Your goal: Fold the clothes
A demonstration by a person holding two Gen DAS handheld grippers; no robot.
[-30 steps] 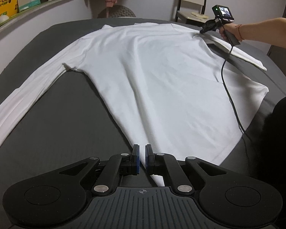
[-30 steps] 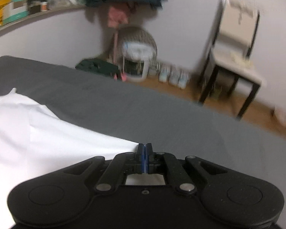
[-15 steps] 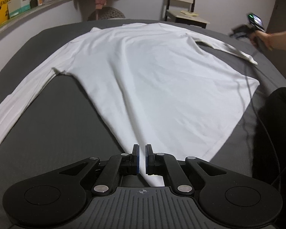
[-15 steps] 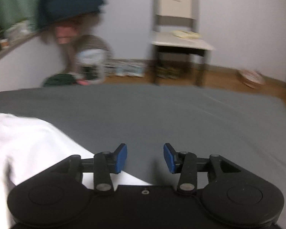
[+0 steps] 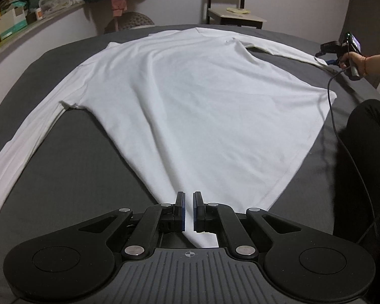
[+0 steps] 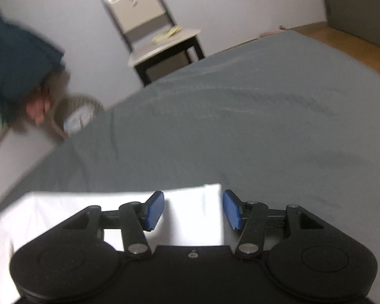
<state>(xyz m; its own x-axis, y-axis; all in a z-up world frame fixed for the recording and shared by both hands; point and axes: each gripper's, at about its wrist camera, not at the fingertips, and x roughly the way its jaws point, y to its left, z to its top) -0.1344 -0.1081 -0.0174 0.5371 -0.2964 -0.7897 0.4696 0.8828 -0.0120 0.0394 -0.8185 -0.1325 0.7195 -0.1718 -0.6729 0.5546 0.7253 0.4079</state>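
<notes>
Left wrist view, one white shirt, left gripper fingers pinching its hem, right gripper fingers opening, seemingly astride one cuff.

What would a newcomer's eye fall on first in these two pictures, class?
A white long-sleeved shirt lies spread flat across the grey bed, filling the left wrist view. The left hand-held gripper is shut on its near hem corner. At the far right, the right hand-held gripper, its jaws opening, hangs over the sleeve cuff, pads clear of it.
</notes>
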